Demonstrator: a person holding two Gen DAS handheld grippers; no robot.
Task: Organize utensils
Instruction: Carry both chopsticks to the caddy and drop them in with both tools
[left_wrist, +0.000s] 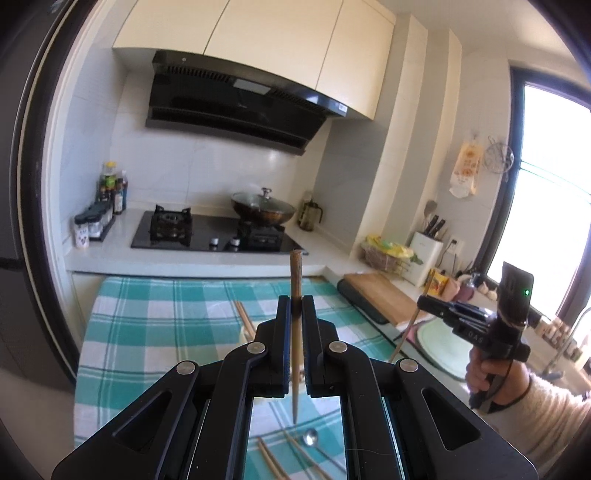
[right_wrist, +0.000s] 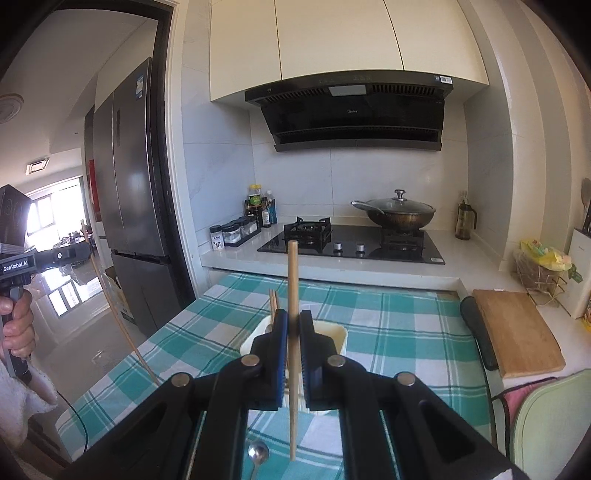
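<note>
Two black grippers each clamp one upright chopstick above the teal checked tablecloth (right_wrist: 388, 325): the left gripper (left_wrist: 295, 310) a dark brown wooden chopstick (left_wrist: 295, 280), the right gripper (right_wrist: 293, 325) a pale wooden chopstick (right_wrist: 292, 280). A cream plastic utensil holder (right_wrist: 338, 334) sits directly beyond the right jaws. A steel spoon (left_wrist: 310, 439) and loose chopsticks (left_wrist: 271, 459) lie below.

the left gripper (left_wrist: 296, 310) is matt black plastic with dull metal rivets, and the chopstick (left_wrist: 296, 332) between its pads looks like smooth brown wood; the right gripper (right_wrist: 293, 328) has ribbed blue pads and holds a paler wooden chopstick (right_wrist: 293, 332). the surface (right_wrist: 388, 325) is covered with a soft checked cloth (left_wrist: 166, 325) in teal and white. the spoon (right_wrist: 258, 453) is shiny metal, the holder (right_wrist: 338, 334) is smooth cream plastic, and the cutting board (right_wrist: 517, 328) is matt wood.
</note>
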